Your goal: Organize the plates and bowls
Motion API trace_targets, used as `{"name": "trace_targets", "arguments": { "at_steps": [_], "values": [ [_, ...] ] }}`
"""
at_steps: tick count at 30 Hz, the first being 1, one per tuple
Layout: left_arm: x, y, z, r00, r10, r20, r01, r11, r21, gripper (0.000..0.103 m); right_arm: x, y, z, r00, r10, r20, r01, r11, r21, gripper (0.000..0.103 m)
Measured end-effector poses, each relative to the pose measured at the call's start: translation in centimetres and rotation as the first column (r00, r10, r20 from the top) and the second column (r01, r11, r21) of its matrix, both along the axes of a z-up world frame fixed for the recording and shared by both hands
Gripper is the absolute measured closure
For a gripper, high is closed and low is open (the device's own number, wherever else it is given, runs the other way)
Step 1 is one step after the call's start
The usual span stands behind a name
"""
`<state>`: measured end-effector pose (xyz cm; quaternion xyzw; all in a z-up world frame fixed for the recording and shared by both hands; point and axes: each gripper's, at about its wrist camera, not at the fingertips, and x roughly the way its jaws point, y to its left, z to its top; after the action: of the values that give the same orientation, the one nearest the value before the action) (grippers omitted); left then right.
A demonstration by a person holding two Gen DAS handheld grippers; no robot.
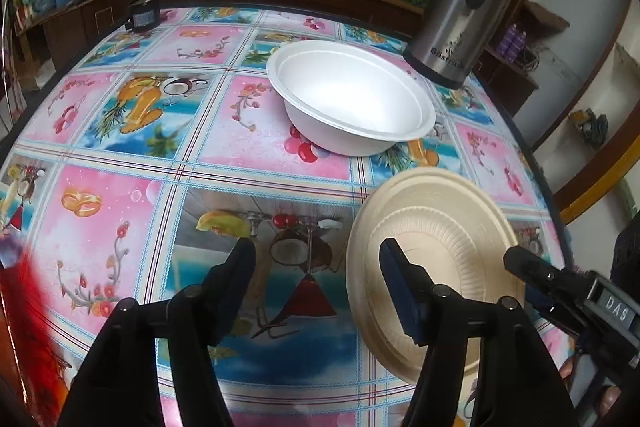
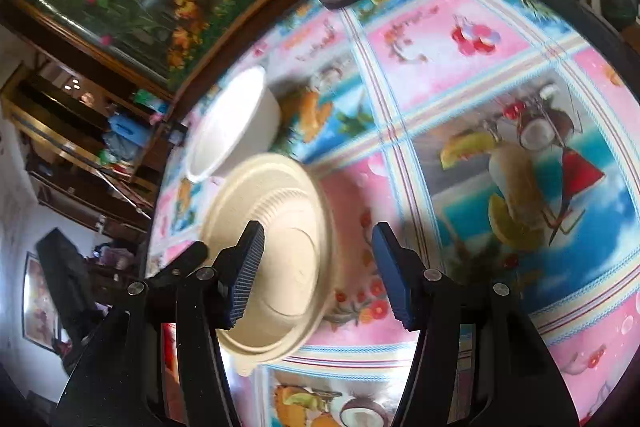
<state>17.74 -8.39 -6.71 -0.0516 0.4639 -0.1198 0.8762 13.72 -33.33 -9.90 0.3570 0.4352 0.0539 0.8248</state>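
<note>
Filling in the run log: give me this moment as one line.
left claw: open, empty | right claw: open, empty | beige plate: on tablecloth | white foam bowl: beyond plate | thermos: behind bowl

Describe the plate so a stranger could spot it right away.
Start at the steel flask on the bright fruit-patterned tablecloth. In front of it sits a white bowl, and nearer still lies the plate. It is cream, flat and ribbed, unlike the deeper, smooth white bowl.
</note>
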Motion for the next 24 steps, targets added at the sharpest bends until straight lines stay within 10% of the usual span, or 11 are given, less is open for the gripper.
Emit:
{"name": "trace_targets", "arguments": {
  "at_steps": [24],
  "values": [
    [-0.4, -1.3, -0.6, 1.000, -0.008, 0.029, 0.003, 0.989, 0.146, 0.039, -0.6, 0.0, 0.1, 0.998, -0.064, 0.027, 0.064, 0.998, -0.012, 0.049]
  ]
}}
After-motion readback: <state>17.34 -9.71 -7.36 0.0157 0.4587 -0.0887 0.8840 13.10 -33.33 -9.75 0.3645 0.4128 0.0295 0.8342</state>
